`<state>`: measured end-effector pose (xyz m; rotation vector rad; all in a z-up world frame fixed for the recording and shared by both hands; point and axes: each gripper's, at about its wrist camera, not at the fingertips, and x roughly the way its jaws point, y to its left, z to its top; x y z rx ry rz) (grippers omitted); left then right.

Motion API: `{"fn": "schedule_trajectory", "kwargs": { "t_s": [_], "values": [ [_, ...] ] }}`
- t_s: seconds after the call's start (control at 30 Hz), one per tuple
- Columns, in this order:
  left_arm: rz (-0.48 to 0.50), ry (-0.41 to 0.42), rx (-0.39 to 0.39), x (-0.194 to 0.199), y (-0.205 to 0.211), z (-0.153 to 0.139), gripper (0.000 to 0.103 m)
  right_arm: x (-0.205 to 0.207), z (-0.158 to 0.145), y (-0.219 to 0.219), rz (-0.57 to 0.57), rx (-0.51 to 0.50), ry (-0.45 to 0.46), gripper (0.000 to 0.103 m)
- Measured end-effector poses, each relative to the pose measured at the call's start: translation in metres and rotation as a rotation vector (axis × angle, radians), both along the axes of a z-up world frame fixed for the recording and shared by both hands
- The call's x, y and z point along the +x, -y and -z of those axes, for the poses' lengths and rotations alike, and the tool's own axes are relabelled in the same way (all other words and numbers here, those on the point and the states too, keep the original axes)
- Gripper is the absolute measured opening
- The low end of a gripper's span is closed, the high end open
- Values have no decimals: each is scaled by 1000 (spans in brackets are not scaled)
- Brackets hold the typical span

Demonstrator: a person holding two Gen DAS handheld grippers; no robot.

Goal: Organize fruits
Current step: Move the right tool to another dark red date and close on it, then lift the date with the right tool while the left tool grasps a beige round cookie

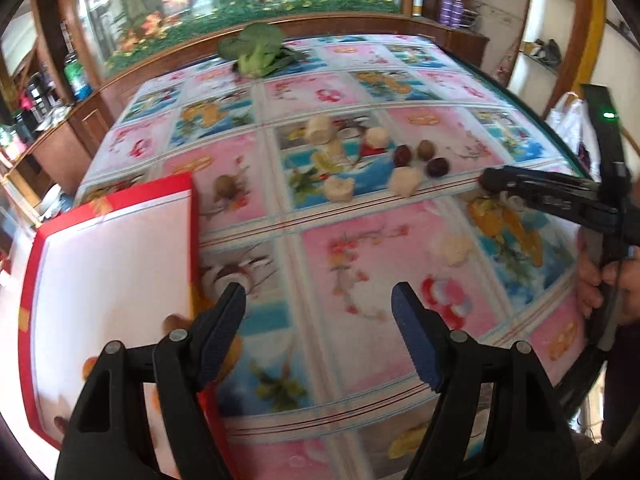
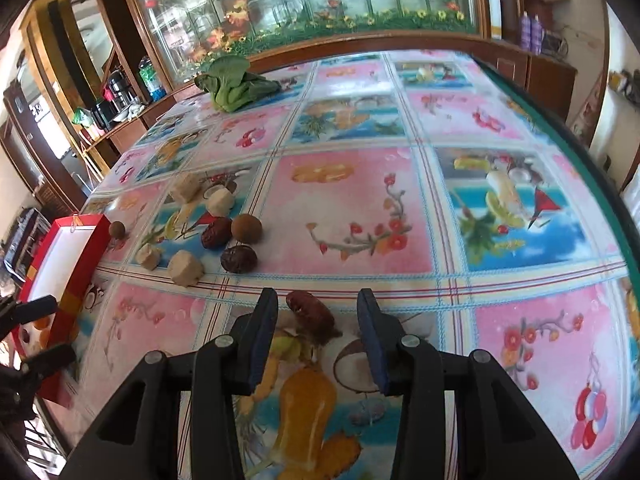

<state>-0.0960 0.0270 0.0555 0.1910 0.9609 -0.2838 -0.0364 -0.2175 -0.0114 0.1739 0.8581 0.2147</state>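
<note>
- Right gripper point(image 2: 316, 308): jaws partly open, straddling a red date point(image 2: 310, 314) on the cloth; the pads stand clear of it on both sides, so it is not yet gripped.
- Left gripper point(image 1: 318, 300): jaws wide, nothing between them, poised over the cloth just beside the box point(image 1: 116, 248).
- Box: red walls, white floor, at the table's left edge. A few small brown and orange bits show near its near corner behind the left fingers; blurred, so possibly fruit already dropped in, though I cannot tell for certain.
- Loose on the cloth, mid-table: two more dark dates point(image 2: 216, 233), a round brown longan point(image 2: 247, 229), another longan point(image 2: 117, 229) close to the box, and four pale cut chunks point(image 2: 185, 268).
- Leafy greens point(image 2: 236, 84) lie at the far edge, well apart from the rest.
- Progress: early, by my reading. Most fruit is outside the box; the date under the right gripper looks like the next piece, with the cluster left to clear.
</note>
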Motion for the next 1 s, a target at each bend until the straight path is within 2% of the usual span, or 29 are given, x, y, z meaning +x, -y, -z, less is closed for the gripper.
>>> {"fn": "schedule_trajectory", "kwargs": {
  "t_s": [0.2, 0.23, 0.27, 0.33, 0.53, 0.6, 0.7, 0.73, 0.8, 0.9, 0.97, 1.0],
  "values": [
    [112, -38, -13, 2, 40, 10, 76, -2, 1, -4, -27, -39, 29, 32],
    [129, -45, -13, 3, 47, 13, 76, -2, 0, -5, -33, -47, 30, 29],
    [139, -51, -14, 5, 53, 15, 76, -2, 1, -4, -38, -38, 27, 20],
    [150, -64, -21, 6, 61, 19, 76, -2, 1, -1, -28, -30, 24, 14],
    [169, -84, -23, 13, 77, 27, 75, -2, 0, 3, -15, -14, 28, 14],
    [173, -87, -37, 14, 80, 28, 67, -2, -2, 7, 2, -1, 39, 14],
    [184, -96, -51, 17, 84, 31, 64, -4, -6, 10, 14, 23, 62, 14],
    [185, -98, -50, 19, 86, 32, 57, -4, -6, 11, 18, 29, 66, 14],
    [188, -112, -57, 21, 88, 35, 48, -4, -6, 11, 18, 35, 64, 14],
    [190, -103, -64, 22, 89, 35, 42, -2, -6, 10, 17, 39, 62, 14],
    [192, -101, -70, 22, 89, 35, 33, -2, -7, 10, 13, 44, 62, 14],
    [197, -101, -76, 21, 90, 35, 24, -2, -7, 10, 10, 46, 65, 14]
  ]
}}
